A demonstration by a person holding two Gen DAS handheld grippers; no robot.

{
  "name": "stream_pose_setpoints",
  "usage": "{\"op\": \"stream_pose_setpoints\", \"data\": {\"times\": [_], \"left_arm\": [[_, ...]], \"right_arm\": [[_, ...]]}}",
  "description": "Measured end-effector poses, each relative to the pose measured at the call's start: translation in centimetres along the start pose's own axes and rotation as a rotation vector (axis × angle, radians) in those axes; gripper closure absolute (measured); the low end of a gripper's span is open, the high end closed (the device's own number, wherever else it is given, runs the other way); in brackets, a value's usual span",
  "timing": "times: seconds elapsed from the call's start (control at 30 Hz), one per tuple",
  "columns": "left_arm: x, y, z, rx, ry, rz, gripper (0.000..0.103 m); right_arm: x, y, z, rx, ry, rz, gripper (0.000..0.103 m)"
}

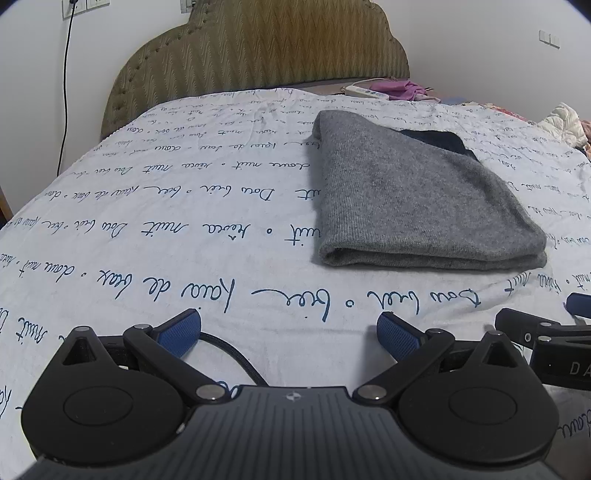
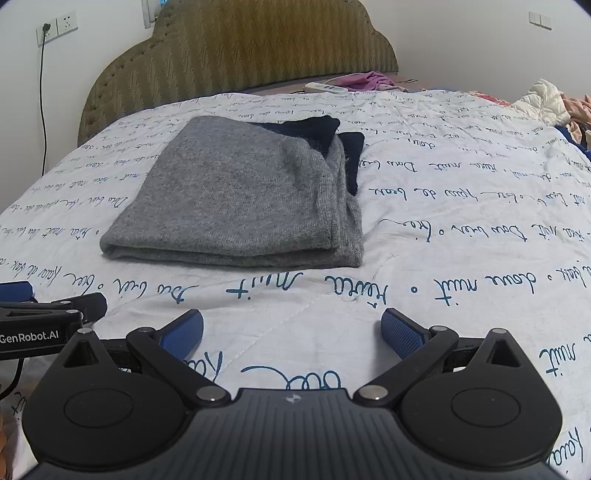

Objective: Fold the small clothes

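Low over the bedspread [image 1: 184,206], both tools, left tool [image 1: 289,332] and right tool [image 2: 291,332], sit spread wide, short of the folded grey garment [image 2: 236,192].

— What did the room look like?

— A wide bed filled it, covered by a white quilted bedspread printed with blue handwritten script [image 1: 207,236]. Behind it rose an olive-green padded headboard with a scalloped top and zigzag weave [image 1: 258,55].

— And the walls?

— A plain white wall [image 2: 480,44], with white wall sockets [image 2: 57,25] on the left and a thin black cable [image 1: 65,92] hanging down from one. A white light switch plate [image 1: 549,38] sat on the right.

— Anything else?

— A white power strip [image 2: 325,87] beside crumpled purple cloth [image 2: 364,80] near the headboard, and a white puffy bundle [image 2: 545,103] at the bed's right edge. The light was even and dim.
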State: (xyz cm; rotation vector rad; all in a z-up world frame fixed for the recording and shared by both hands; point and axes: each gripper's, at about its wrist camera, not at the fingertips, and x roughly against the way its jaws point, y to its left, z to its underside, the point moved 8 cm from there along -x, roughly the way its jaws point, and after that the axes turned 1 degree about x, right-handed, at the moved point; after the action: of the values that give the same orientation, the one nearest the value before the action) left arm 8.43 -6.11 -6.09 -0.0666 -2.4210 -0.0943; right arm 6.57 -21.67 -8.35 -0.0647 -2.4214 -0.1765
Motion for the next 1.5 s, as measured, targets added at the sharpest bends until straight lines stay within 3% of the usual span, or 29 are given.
{"op": "stream_pose_setpoints", "data": {"times": [1.5], "left_arm": [[1.0, 0.9, 0.5, 0.015, 0.021, -0.002, 0.0]], "right_arm": [[1.6, -0.1, -0.5, 0.034, -0.032, 0.004, 0.0]]}}
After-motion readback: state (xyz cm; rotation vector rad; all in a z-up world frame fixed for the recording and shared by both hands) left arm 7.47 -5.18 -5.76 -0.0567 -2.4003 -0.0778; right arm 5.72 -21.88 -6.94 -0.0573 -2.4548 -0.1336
